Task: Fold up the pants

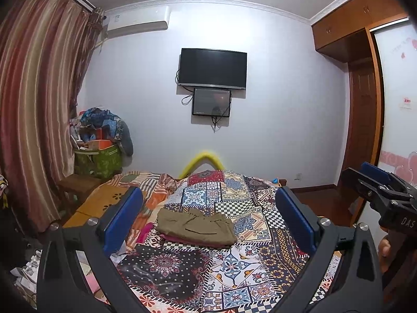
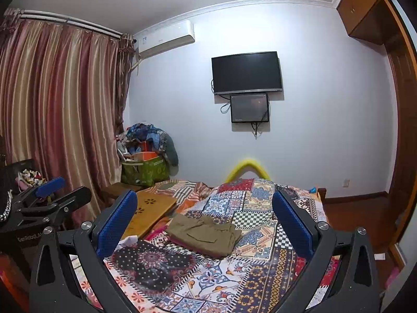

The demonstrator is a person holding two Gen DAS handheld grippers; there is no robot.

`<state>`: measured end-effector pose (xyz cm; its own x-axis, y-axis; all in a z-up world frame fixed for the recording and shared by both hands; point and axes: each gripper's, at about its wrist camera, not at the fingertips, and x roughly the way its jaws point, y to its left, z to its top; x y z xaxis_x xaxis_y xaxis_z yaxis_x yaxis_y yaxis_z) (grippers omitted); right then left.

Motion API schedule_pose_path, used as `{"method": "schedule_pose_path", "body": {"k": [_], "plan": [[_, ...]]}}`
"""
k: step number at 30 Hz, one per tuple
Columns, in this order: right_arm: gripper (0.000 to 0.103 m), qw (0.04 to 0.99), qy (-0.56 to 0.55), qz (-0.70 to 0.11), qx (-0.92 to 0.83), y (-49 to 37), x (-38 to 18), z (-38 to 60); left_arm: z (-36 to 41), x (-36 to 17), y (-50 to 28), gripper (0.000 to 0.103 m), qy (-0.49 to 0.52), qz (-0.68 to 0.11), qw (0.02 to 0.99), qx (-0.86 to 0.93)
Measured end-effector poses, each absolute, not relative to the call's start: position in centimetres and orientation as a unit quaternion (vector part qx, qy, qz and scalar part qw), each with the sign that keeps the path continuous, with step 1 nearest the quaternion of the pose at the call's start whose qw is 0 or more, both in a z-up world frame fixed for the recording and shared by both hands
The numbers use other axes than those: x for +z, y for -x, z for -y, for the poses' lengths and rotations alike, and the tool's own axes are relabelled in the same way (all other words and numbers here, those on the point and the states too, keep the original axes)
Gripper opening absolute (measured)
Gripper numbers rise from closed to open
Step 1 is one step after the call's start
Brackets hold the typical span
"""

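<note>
A: Olive-khaki cloth, that's the pants (image 1: 196,226), lying folded into a compact rectangle mid-bed on the patchwork quilt (image 1: 234,268). Something pink (image 1: 182,240) peeks out underneath, touching their near edge.

B: Grippers?

A: Left gripper (image 1: 208,224) has its blue pads spread wide, nothing between them. Right gripper (image 2: 206,224) same, jaws apart, empty. Both held up above the near end of the bed, well short of the pants. From the left view the right gripper also shows at the far right edge (image 1: 380,185), with a bit of a hand (image 1: 384,247) behind it.

B: Stage?

A: My read: folding looks mostly done. Either a last half-fold or just tidying remains. Can't tell if the waistband side is squared; it looks rumpled along the far edge.

B: How to do it well?

A: Judgement only. Come down on both near corners together, pinch all layers, not just the top one. Lift low and carry across evenly so the stack doesn't skew. Keep off the pink item or it drags along. Press flat after.

B: Clutter?

A: Wooden lap tray (image 2: 153,211) sits left of the pants, near but apart. Shouldn't interfere.
</note>
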<state>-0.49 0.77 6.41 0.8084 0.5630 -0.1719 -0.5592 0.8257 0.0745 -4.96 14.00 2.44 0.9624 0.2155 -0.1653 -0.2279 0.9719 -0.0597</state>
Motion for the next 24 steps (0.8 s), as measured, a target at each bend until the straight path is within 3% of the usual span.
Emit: {"method": "schedule_pose_path", "body": {"k": [24], "plan": [[0.103, 0.950, -0.012, -0.095, 0.297, 0.54, 6.76, -0.13, -13.47, 2.42, 4.73, 0.103, 0.031, -0.083, 0.992, 0.092]]}}
